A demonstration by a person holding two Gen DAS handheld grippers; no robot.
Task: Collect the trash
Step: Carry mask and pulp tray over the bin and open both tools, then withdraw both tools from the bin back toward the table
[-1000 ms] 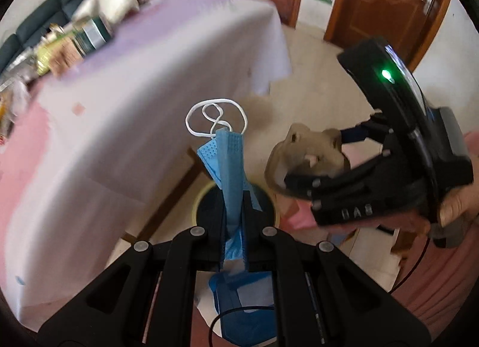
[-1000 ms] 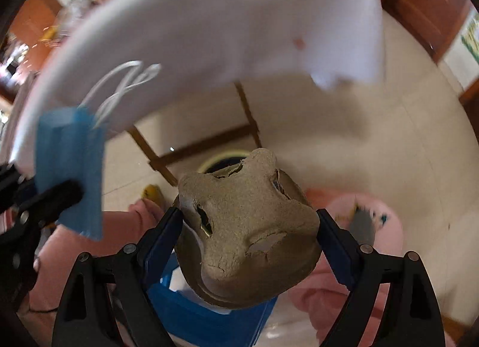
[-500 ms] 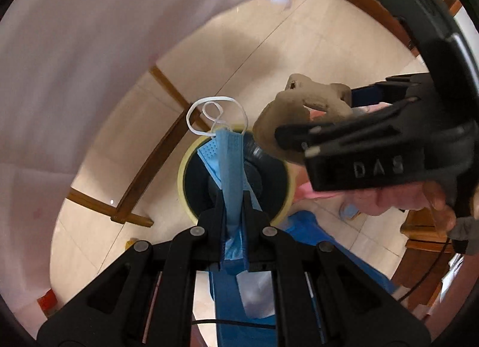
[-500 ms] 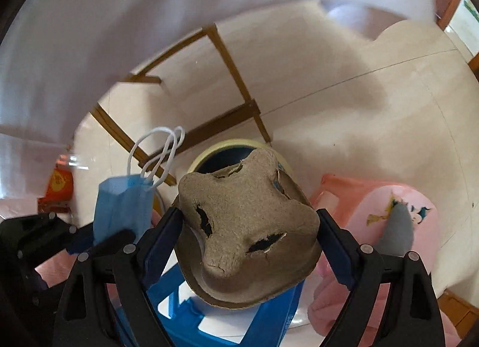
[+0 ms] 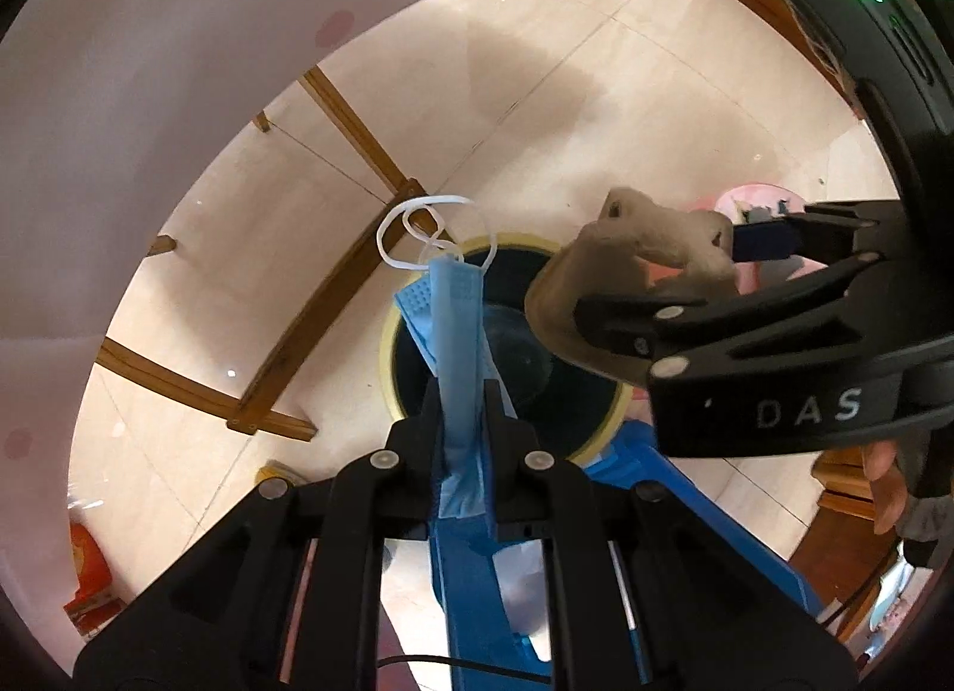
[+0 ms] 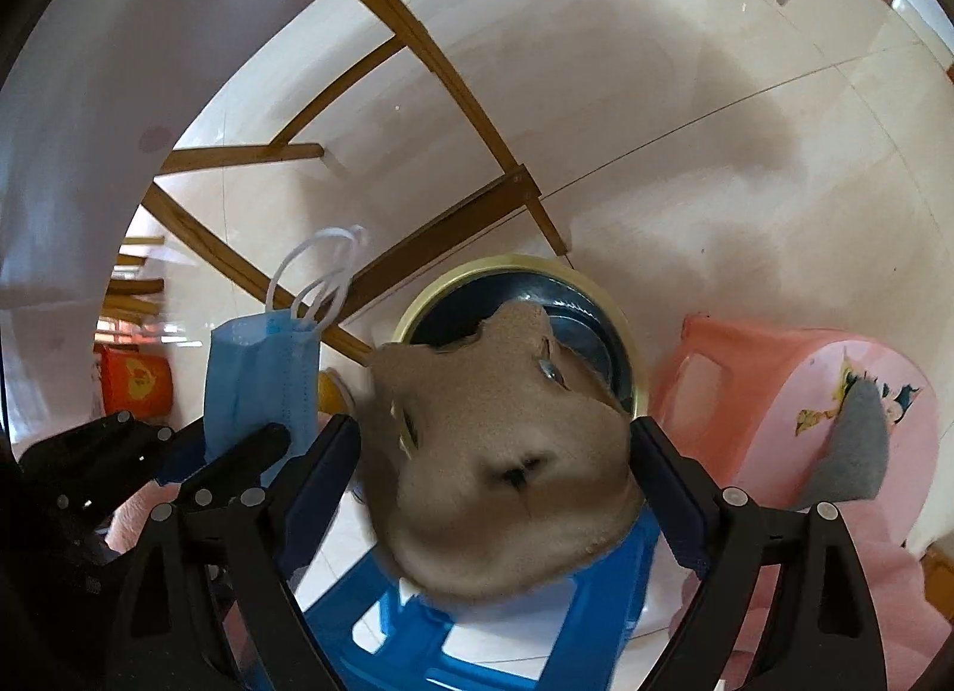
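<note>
A blue face mask (image 5: 456,321) with white ear loops stands up between the fingers of my left gripper (image 5: 459,387). The jaws are opening, though the pads still press on the mask. It hangs over the left part of a dark round bin with a yellow rim (image 5: 387,357) on the floor. My right gripper (image 6: 495,428) is shut on a brown moulded-pulp piece (image 6: 507,452), which looks blurred and covers much of the bin (image 6: 453,279). The mask (image 6: 262,369) shows at the left of the right wrist view, the pulp piece (image 5: 632,250) at the right of the left wrist view.
A blue plastic stool (image 6: 489,643) stands right beside the bin, under both grippers. A pink stool (image 6: 775,393) is to the right. A table with a white cloth (image 5: 179,65) and wooden legs (image 5: 334,309) rises behind the bin. An orange package (image 6: 134,381) lies under it.
Both grippers came down from tabletop height to just above the bin and tipped to point at the floor. The mask and the pulp piece stayed in their jaws.
</note>
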